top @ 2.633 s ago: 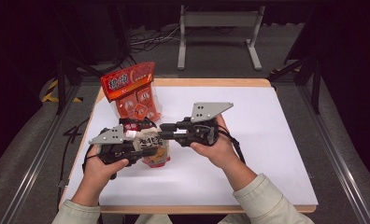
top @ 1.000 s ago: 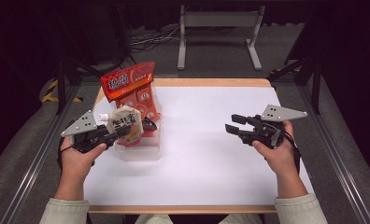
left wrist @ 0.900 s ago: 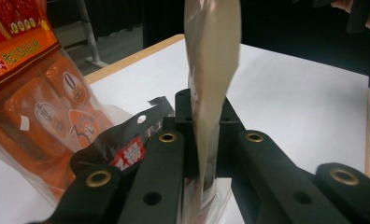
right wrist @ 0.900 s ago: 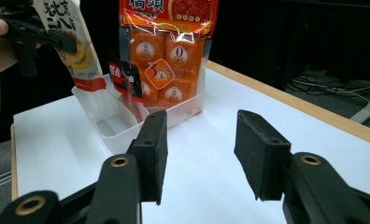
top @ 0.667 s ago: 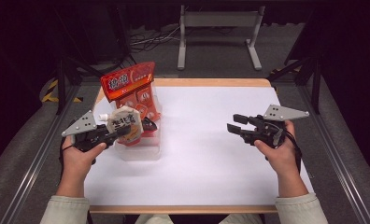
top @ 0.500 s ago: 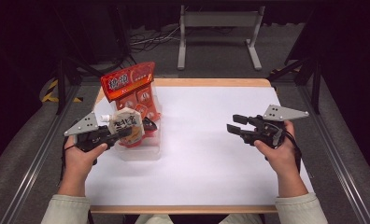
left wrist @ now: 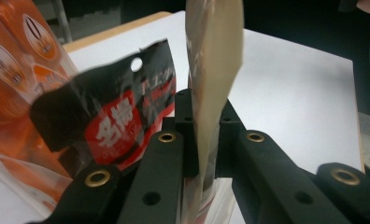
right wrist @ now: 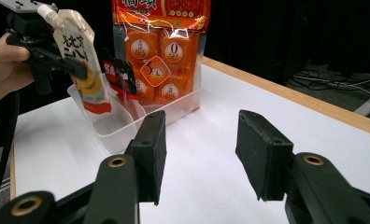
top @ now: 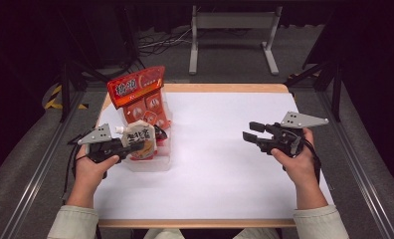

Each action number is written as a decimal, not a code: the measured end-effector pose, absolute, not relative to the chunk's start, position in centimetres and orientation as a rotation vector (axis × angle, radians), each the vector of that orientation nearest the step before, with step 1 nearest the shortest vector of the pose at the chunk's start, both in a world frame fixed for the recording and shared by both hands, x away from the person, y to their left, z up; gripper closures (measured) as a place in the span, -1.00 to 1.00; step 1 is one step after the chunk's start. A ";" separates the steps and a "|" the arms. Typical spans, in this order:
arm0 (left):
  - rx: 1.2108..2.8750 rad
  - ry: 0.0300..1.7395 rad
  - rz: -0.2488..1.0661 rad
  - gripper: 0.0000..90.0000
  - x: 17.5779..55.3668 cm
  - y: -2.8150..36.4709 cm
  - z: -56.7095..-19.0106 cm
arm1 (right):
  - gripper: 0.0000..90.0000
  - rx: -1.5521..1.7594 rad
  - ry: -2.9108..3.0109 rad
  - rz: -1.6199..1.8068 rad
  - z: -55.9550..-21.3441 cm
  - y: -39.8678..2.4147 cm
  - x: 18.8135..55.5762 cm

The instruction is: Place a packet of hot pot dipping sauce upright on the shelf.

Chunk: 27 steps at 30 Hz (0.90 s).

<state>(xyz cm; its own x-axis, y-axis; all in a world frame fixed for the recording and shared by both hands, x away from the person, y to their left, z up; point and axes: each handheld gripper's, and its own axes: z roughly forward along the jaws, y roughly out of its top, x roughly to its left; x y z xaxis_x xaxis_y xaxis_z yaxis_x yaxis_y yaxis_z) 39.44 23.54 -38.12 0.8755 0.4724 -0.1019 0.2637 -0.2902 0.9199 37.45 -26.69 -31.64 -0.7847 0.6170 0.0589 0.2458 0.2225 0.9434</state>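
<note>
Two claws: my left claw [top: 135, 147] pinches the pouch [top: 139, 140] upright over the tray [top: 161, 158], left of frame; my right claw [top: 250, 131] hangs spread, well apart.

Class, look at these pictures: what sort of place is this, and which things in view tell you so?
Probably a lab or studio set up for recording, not a home: a bare white table ringed by black curtains, cables on the floor, and a person holding a gripper in each hand.

White-topped table [top: 220, 149], wood-edged, clear plastic tray [top: 157, 162] at its left side
</note>
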 end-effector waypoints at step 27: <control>2.014 0.625 0.178 0.84 39.7 22.8 -39.9 | 0.16 0.815 2.182 1.600 -32.0 -26.7 37.6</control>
<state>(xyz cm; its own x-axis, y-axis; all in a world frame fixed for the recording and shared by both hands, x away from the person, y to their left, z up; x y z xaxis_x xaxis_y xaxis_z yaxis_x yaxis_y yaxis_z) 39.68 22.84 -39.93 0.8570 0.4985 -0.1307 0.3546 -0.3864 0.8514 37.63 -26.66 -32.02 -0.7883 0.6103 0.0782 0.2581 0.2127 0.9424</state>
